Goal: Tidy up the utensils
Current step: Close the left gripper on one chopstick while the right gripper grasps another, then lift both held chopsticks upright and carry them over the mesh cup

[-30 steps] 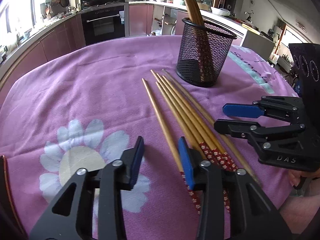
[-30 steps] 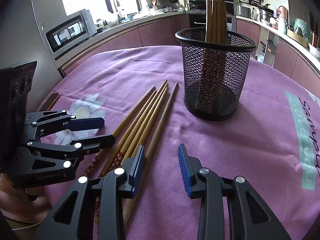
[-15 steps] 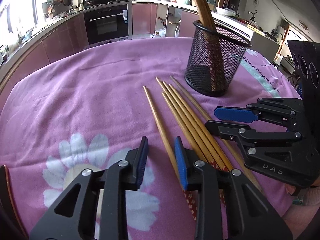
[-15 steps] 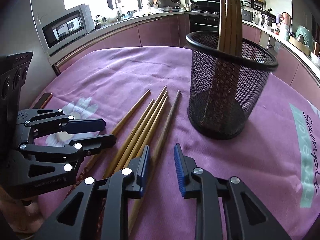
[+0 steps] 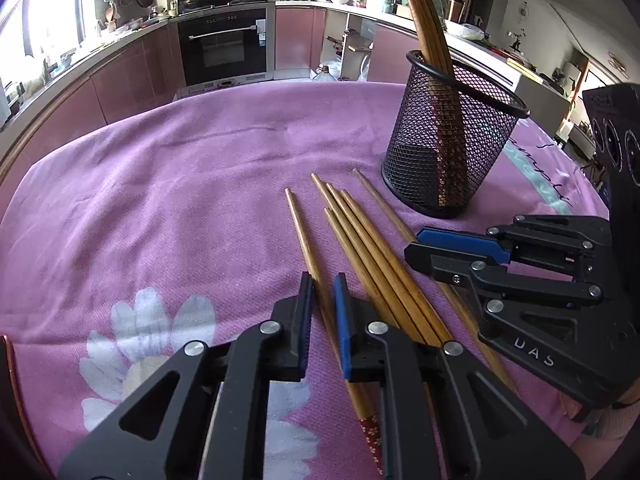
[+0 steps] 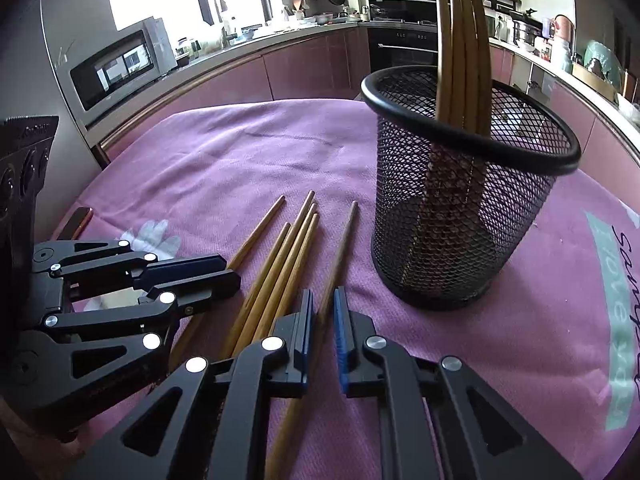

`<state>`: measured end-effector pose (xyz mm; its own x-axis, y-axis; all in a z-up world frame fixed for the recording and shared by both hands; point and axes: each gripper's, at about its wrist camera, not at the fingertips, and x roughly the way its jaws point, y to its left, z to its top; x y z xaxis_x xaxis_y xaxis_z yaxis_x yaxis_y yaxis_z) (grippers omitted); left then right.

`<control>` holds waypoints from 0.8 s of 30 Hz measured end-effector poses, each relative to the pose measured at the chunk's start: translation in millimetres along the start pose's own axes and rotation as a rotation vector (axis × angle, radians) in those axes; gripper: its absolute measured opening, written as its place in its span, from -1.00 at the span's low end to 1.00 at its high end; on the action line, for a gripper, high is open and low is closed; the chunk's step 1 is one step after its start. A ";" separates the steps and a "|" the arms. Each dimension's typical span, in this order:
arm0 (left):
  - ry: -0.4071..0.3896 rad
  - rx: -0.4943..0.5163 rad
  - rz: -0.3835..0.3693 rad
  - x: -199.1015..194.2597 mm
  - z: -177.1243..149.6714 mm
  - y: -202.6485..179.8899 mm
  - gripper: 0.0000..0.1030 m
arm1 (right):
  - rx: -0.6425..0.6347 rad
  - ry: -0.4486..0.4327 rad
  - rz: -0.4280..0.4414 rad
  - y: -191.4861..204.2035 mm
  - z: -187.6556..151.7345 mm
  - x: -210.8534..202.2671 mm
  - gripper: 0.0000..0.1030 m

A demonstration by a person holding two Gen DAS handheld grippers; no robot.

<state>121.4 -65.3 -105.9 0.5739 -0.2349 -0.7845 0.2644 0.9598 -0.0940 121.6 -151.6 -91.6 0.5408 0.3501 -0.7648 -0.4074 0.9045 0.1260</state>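
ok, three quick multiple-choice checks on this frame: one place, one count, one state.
1. Which chopstick lies between the right gripper jaws? A nearest the mesh holder B mid-bunch C farthest from it
2. How many loose chopsticks on the cloth? A four B six C eight
3. The holder is: A tipped over B upright, empty C upright, chopsticks inside
Key: 1A, jaws have just closed on the outer stick beside the holder; 2B, one, four bunched, one; 3C, sticks rise past its rim.

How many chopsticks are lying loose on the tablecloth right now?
6. One sits between the left claw's pads, one between the right claw's pads, and four lie bunched between those. More stand in the mesh cup.
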 end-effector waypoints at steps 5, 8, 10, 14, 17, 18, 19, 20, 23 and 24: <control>-0.007 -0.037 -0.004 -2.5 -1.6 2.7 -0.85 | 0.026 -0.004 0.030 -4.7 -4.3 -4.6 -0.90; -0.010 -0.046 -0.006 -4.9 -3.5 3.8 -0.85 | 0.038 -0.008 0.042 -6.6 -6.4 -8.0 -0.90; -0.013 -0.052 -0.015 -7.5 -5.0 5.0 -0.85 | 0.045 -0.015 0.051 -8.6 -8.0 -12.7 -0.90; -0.025 -0.065 -0.043 -16.5 -6.6 7.7 -0.85 | 0.050 -0.032 0.086 -8.8 -9.4 -23.2 -0.90; -0.040 -0.076 -0.066 -25.9 -6.5 10.2 -0.85 | 0.059 -0.049 0.127 -10.1 -10.4 -31.6 -0.90; -0.046 -0.080 -0.071 -29.1 -7.1 11.5 -0.85 | 0.064 -0.053 0.140 -10.2 -10.4 -33.6 -0.90; -0.053 -0.084 -0.080 -33.2 -6.8 12.7 -0.85 | 0.067 -0.059 0.150 -10.5 -10.8 -36.2 -0.90; -0.059 -0.087 -0.087 -36.1 -6.6 12.8 -0.85 | 0.071 -0.066 0.168 -11.1 -11.0 -40.0 -0.90; -0.081 -0.091 -0.125 -48.5 -4.9 12.6 -0.85 | 0.078 -0.089 0.188 -12.4 -11.0 -49.0 -0.90; -0.088 -0.093 -0.134 -52.0 -4.0 12.9 -0.85 | 0.078 -0.097 0.190 -13.3 -11.1 -51.7 -0.90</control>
<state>91.9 -40.1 -68.8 0.6048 -0.3699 -0.7053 0.2722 0.9283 -0.2534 90.9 -184.4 -60.8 0.5294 0.5342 -0.6590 -0.4522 0.8350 0.3135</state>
